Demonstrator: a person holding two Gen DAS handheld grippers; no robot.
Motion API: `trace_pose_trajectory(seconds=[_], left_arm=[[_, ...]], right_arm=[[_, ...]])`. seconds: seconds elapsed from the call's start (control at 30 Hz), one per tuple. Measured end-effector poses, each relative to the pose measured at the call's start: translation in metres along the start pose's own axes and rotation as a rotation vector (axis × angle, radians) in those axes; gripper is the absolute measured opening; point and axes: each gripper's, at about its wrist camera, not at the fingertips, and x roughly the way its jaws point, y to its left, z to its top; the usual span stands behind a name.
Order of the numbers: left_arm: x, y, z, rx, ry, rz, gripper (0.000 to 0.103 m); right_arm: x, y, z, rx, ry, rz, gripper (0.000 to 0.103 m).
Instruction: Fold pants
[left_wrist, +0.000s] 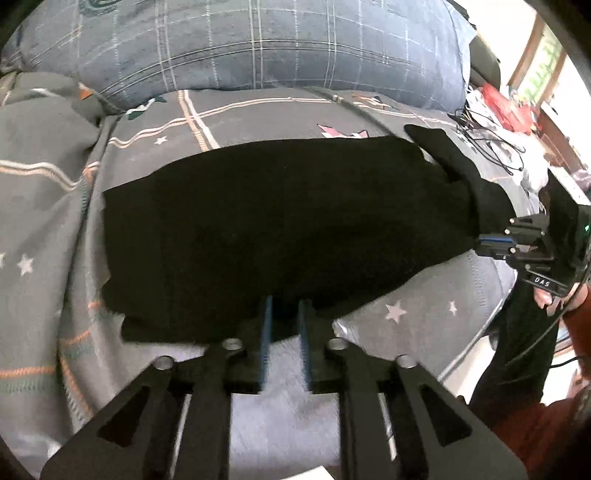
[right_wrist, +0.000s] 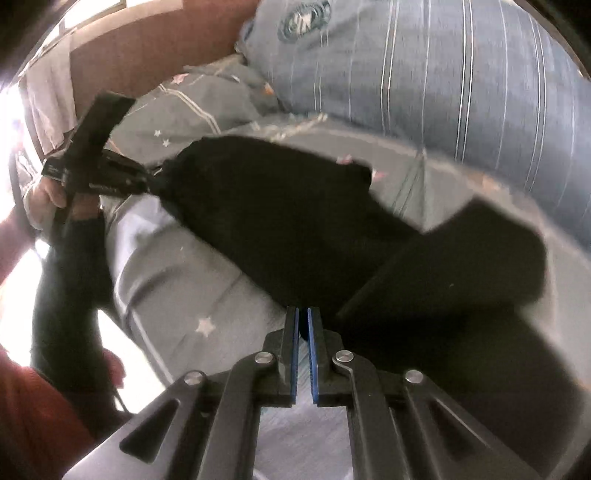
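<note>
**One pair of pants, two grippers on it**

I see one pair of black pants (left_wrist: 280, 229) lying on the bed (left_wrist: 258, 118), mid-frame. My left gripper (left_wrist: 286, 314) pinches their near edge at bottom centre, its gap narrow. My right gripper (right_wrist: 303, 321) is clamped on the cloth too. Only the right view shows the wooden headboard (right_wrist: 155, 48); only the left shows tangled cables (left_wrist: 491, 144), upper right. One striped pillow (left_wrist: 236, 40) lies behind.

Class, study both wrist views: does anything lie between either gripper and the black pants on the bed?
Nothing visible does. The left gripper already has its fingertips at the near edge of the black pants, and the right gripper is pinched on their other end. Only the star-print bedsheet lies underneath.
</note>
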Motion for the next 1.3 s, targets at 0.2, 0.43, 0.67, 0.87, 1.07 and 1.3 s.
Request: trace_pose_trajectory(seconds=[0.2,0.43,0.67,0.87,1.07,1.3], left_arm=[[-0.028,0.002,0.002,0.032,-0.077,0.057,0.051],[-0.019,0.019,0.015,-0.075,-0.103,0.046,0.061],[0.001,-0.005,0.036,-0.138,-0.166,-0.044,0.065],[0.043,-0.042,0.054,-0.142,-0.127,-0.104,0.065],[0.055,-0.057,0.061,-0.15,-0.135,-0.084,0.078],[0.045,-0.054,0.062,-0.156,-0.141,-0.094,0.078]], right_arm=[[-0.028,0.0,0.004,0.044,-0.09,0.003,0.021],[-0.013,0.023,0.033,0.001,-0.158,0.021,0.043],[-0.016,-0.021,0.039,0.177,-0.197,-0.188,0.052],[-0.012,-0.099,0.058,0.389,-0.147,-0.319,0.067],[0.054,-0.146,0.087,0.438,0.015,-0.277,0.072],[-0.015,-0.155,0.073,0.487,-0.188,-0.274,0.003]])
